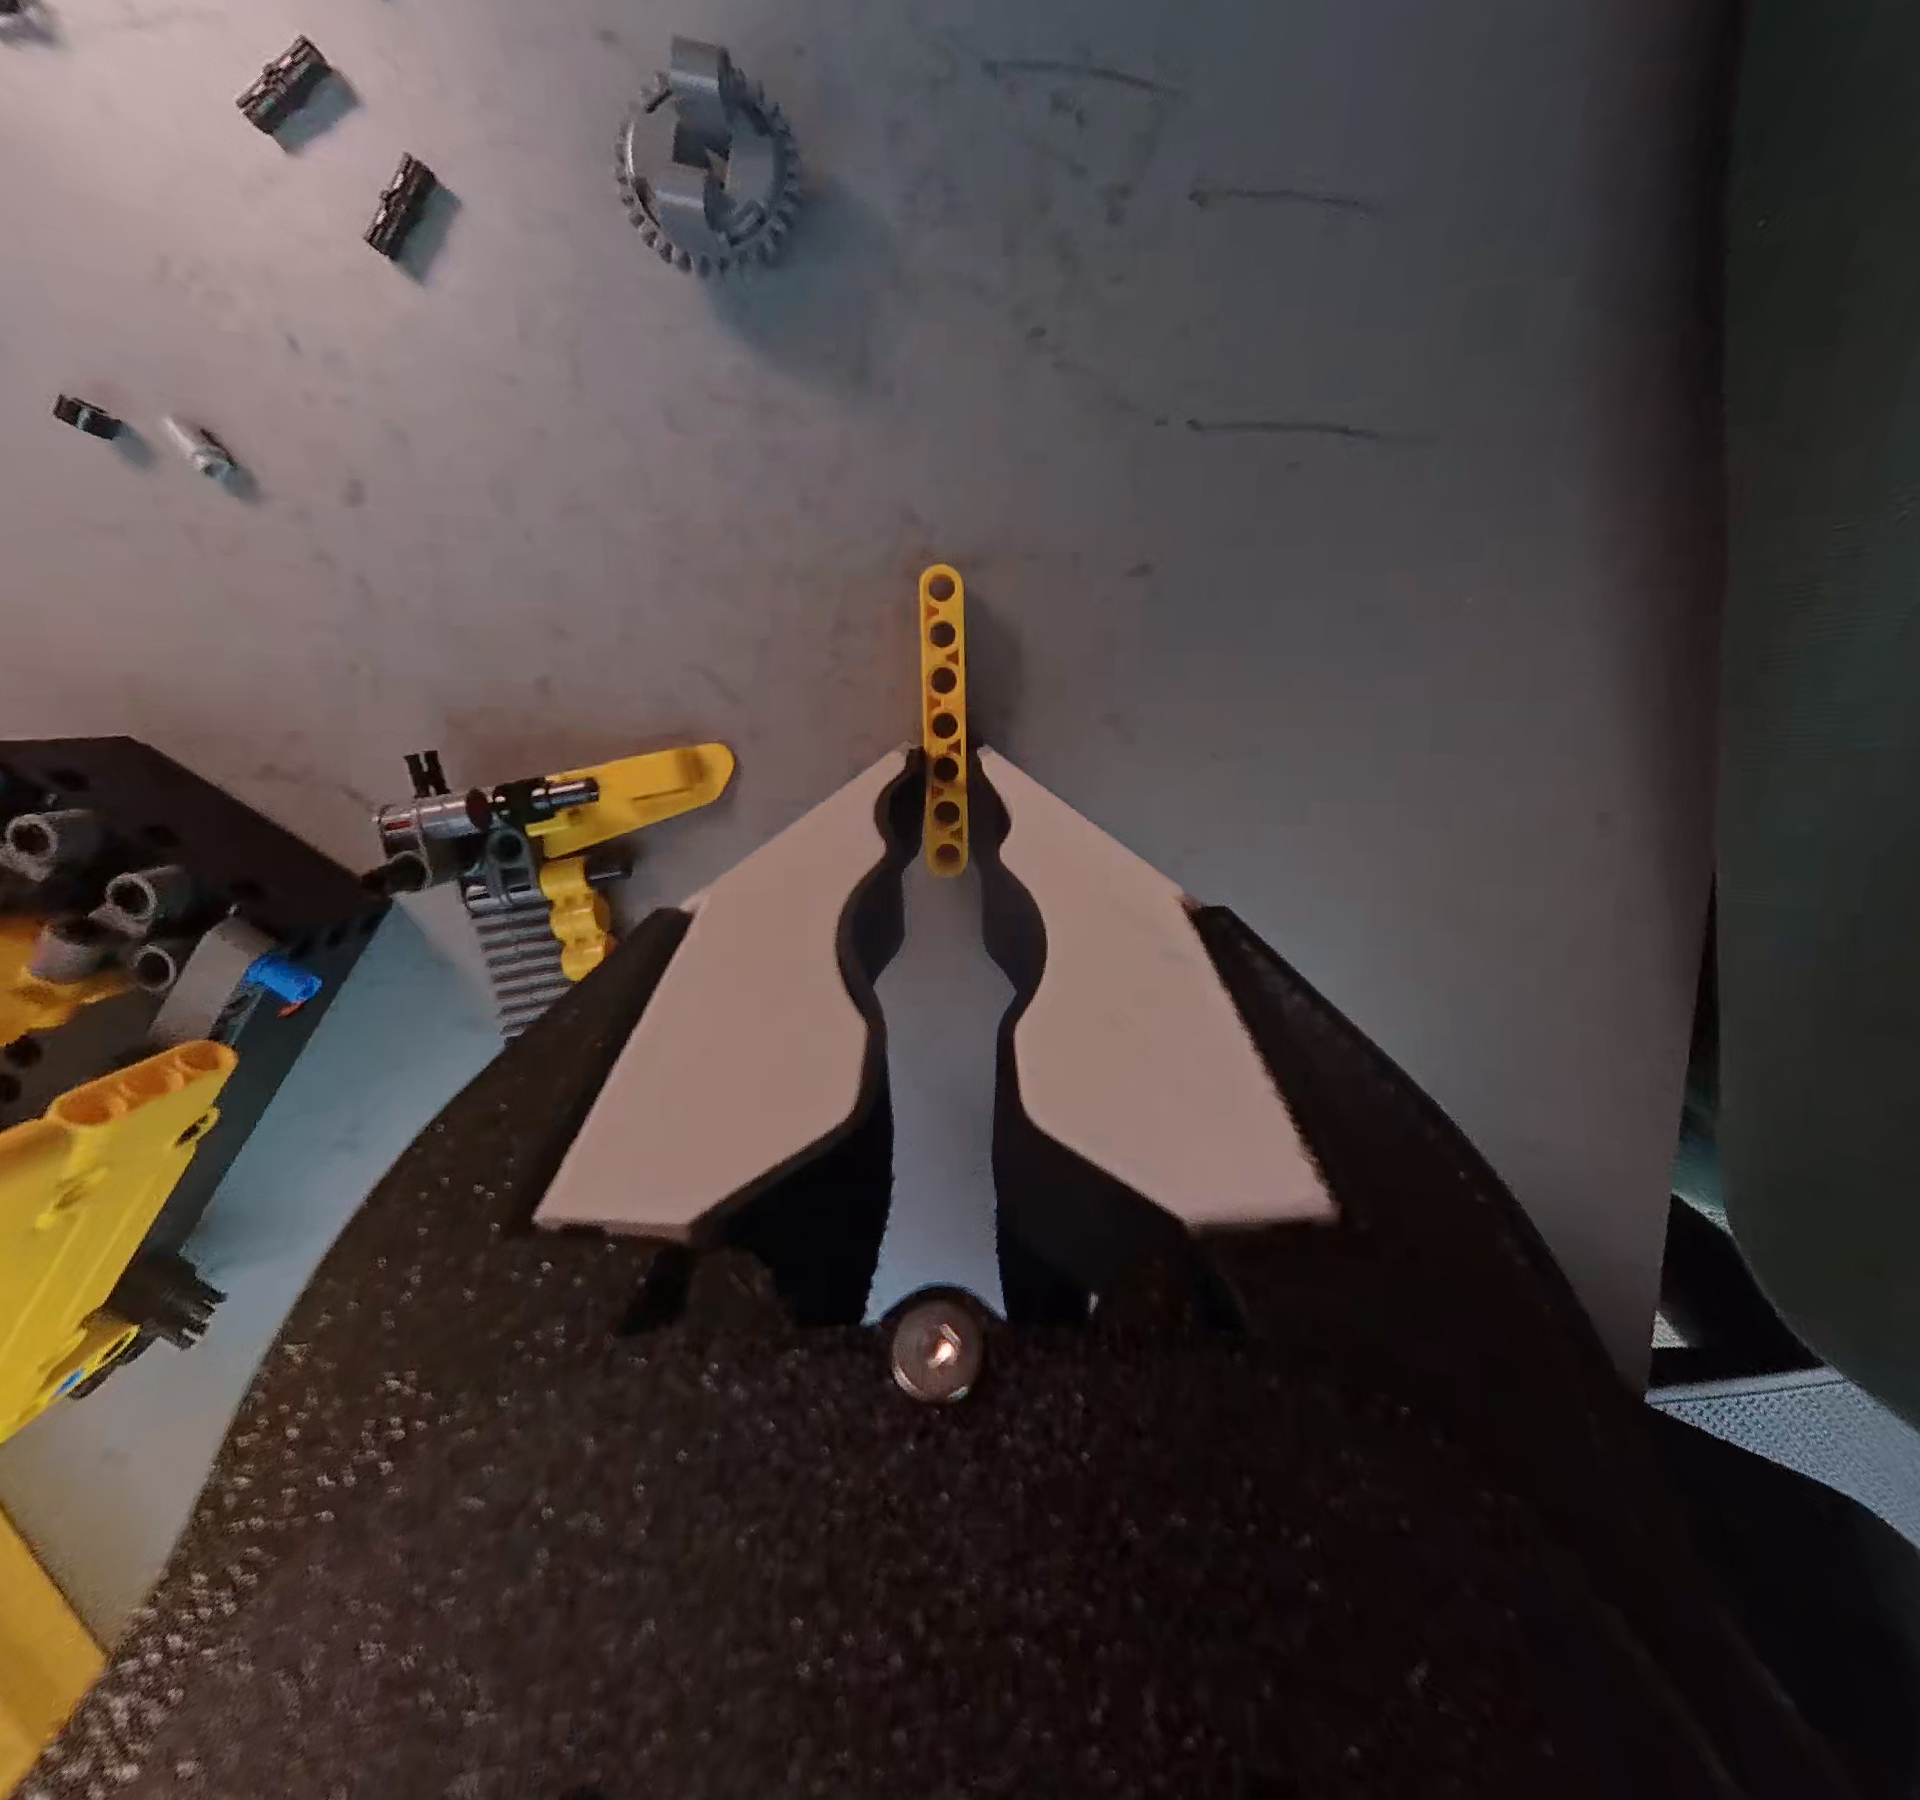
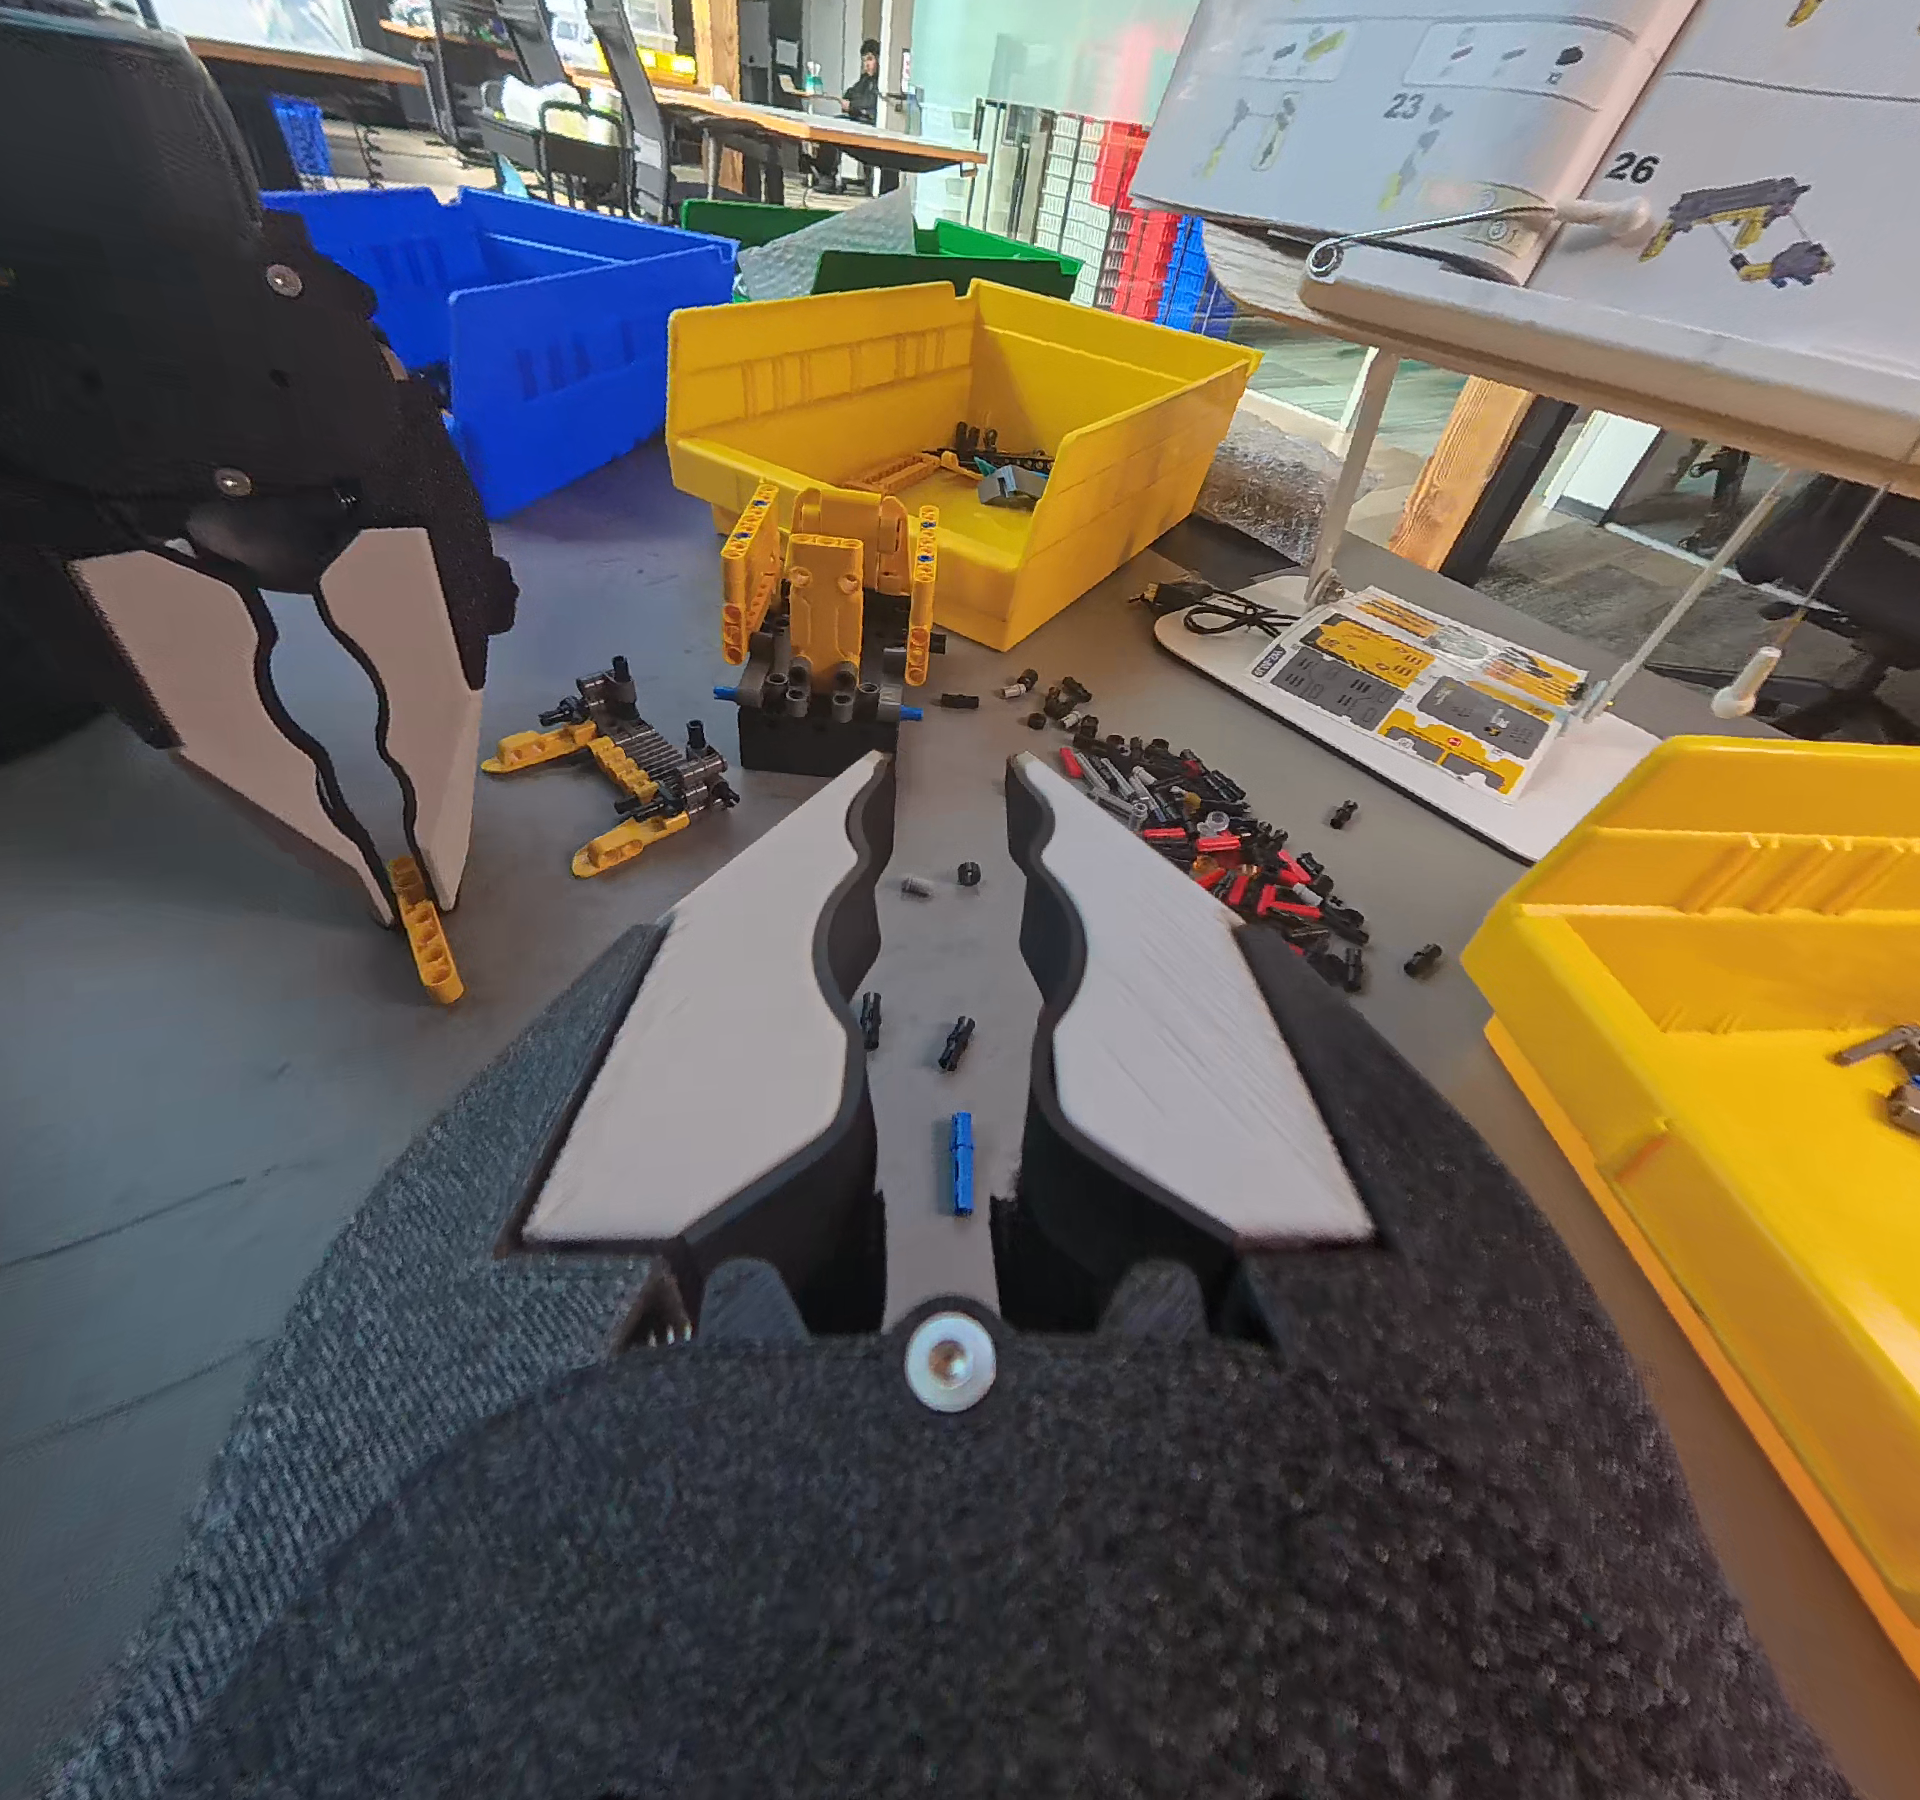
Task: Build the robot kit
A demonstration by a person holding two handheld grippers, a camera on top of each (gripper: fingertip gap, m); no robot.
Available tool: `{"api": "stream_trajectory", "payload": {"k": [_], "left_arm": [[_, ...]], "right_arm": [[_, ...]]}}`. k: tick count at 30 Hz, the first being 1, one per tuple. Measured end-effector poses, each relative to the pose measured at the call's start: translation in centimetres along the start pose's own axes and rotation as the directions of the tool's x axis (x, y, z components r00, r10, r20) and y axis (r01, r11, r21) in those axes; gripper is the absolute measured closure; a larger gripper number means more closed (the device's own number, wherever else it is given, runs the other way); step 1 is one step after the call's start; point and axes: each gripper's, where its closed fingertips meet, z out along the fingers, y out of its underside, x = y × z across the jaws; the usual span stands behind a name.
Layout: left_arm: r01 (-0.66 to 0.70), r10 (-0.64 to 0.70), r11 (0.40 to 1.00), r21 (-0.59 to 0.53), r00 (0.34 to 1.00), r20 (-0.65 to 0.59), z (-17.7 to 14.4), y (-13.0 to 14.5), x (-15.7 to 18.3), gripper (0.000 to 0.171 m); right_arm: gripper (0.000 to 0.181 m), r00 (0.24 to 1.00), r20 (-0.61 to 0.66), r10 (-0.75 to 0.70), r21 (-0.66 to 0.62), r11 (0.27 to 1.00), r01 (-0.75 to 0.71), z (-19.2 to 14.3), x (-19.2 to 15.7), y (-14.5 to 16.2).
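A thin yellow beam (image 1: 943, 722) with holes is pinched at one end by the left gripper (image 1: 945, 763), so most of it sticks out free. The right gripper (image 2: 951, 763) is held narrowly apart, with nothing in it, above small pins (image 2: 956, 1044) on the grey table (image 2: 156, 1075).

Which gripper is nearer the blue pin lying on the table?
Right. The blue pin lies on the table between the open jaws of the right gripper. The left gripper is off to its left, shut on a yellow beam.
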Motion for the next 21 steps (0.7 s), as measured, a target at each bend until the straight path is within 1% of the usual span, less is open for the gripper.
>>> {"api": "stream_trajectory", "payload": {"k": [4,7,10,13,16,21], "left_arm": [[0.012,-0.013,0.999,0.042,0.999,0.039,0.0,0.0,-0.1,0.164],[0.040,-0.045,0.995,0.090,0.998,0.049,-0.4,0.5,0.0,0.150],[0.081,-0.092,0.984,0.158,0.994,0.058,-1.1,1.1,-0.2,0.146],[0.120,-0.135,0.971,0.206,0.989,0.062,-1.3,1.4,-0.3,0.150],[0.116,-0.135,0.967,0.226,0.988,0.071,-0.9,1.5,-0.4,0.163],[0.117,-0.139,0.958,0.263,0.988,0.065,-0.4,0.5,-0.6,0.165]], "right_arm": [[0.161,1.000,0.013,-0.019,-0.020,1.000,0.020,0.3,-0.4,0.3],[0.161,0.999,0.023,-0.041,-0.042,0.998,0.042,0.5,-0.7,0.7],[0.161,0.996,0.034,-0.084,-0.063,0.994,0.086,0.8,-1.4,1.1],[0.161,0.990,0.051,-0.133,-0.085,0.987,0.137,1.1,-2.1,1.5],[0.161,0.984,0.063,-0.165,-0.107,0.979,0.171,1.5,-2.5,2.1],[0.161,0.982,0.063,-0.177,-0.107,0.977,0.183,1.6,-2.6,2.1]]}}
